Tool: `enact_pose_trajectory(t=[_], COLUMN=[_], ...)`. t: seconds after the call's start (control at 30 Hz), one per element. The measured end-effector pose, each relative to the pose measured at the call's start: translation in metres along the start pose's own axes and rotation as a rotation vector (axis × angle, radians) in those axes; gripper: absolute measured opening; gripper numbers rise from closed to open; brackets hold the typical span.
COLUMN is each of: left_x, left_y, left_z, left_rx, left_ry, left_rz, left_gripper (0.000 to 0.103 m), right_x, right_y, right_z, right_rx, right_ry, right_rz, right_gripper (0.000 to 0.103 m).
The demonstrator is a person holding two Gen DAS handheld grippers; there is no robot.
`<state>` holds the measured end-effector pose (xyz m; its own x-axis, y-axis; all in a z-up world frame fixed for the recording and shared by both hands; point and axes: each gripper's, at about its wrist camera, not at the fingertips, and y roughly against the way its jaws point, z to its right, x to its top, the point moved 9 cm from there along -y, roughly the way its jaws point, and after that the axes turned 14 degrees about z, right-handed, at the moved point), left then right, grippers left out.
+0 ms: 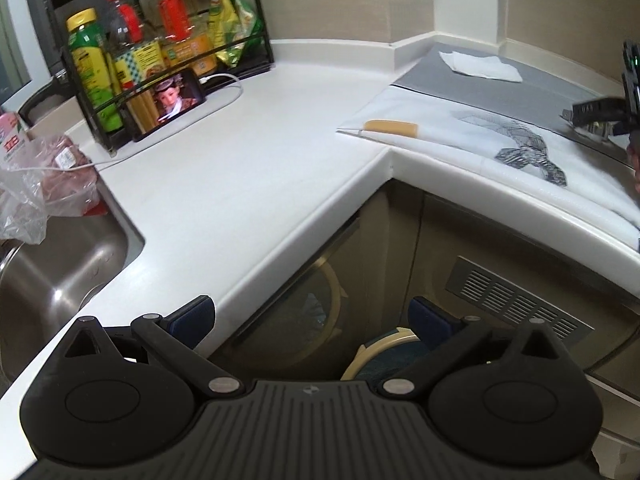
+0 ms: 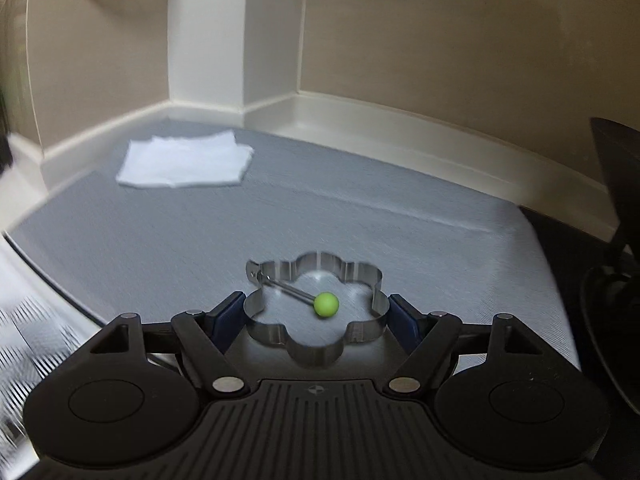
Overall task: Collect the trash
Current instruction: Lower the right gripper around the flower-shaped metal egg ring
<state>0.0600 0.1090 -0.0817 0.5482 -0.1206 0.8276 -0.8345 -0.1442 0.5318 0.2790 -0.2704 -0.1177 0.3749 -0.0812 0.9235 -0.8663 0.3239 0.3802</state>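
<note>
Right claw (image 2: 316,314) spread around the flower-shaped metal ring (image 2: 316,316), pads flanking it, contact hard to judge. Beyond the ring on the grey mat (image 2: 360,220), a folded white tissue (image 2: 186,159), blurred. Left claw (image 1: 312,320) wide open, holding nothing, over the counter edge (image 1: 280,240); bin (image 1: 380,356) below, mostly hidden.

A home kitchen: a white L-shaped counter (image 1: 248,160) with a steel sink (image 1: 60,264) and a rack of condiment bottles (image 1: 160,40) at its back edge.
</note>
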Motion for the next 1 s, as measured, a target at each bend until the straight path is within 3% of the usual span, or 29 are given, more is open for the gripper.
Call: enact_pose_trajectory(t=[0.2,0.33,0.37,0.67,0.8,1.0], left_x=[0.028,0.061,0.07,0.151,0.186,0.223], left_y=[-0.01,-0.029,-0.035,-0.114,-0.154,-0.218], left_z=[0.028,0.053,0.059,0.133,0.175,0.228], left_rx=[-0.036,-0.08,-0.096,-0.225,-0.323,-0.374], left_ry=[-0.056,-0.072,-0.068,-0.083,-0.074,-0.066], left_rz=[0.022,0.054,0.065,0.178,0.191,0.156], left_gripper=[0.103,0.103,0.103,0.103,0.103,0.103], right_x=[-0.011,-0.012,-0.012,-0.013,-0.013,-0.012], right_y=[0.001,-0.006,-0.008,-0.01,-0.01,-0.01], right_z=[0.012,0.013,0.012,0.01,0.01,0.01], right_rx=[0.043,0.072,0.079,0.085,0.085,0.085], right_ry=[-0.061,-0.075,-0.07,-0.049,-0.049,-0.05], right_rz=[-0.009,-0.032,-0.038,-0.043,-0.043,-0.044], right_gripper=[0.081,0.102,0.103,0.103,0.103,0.103])
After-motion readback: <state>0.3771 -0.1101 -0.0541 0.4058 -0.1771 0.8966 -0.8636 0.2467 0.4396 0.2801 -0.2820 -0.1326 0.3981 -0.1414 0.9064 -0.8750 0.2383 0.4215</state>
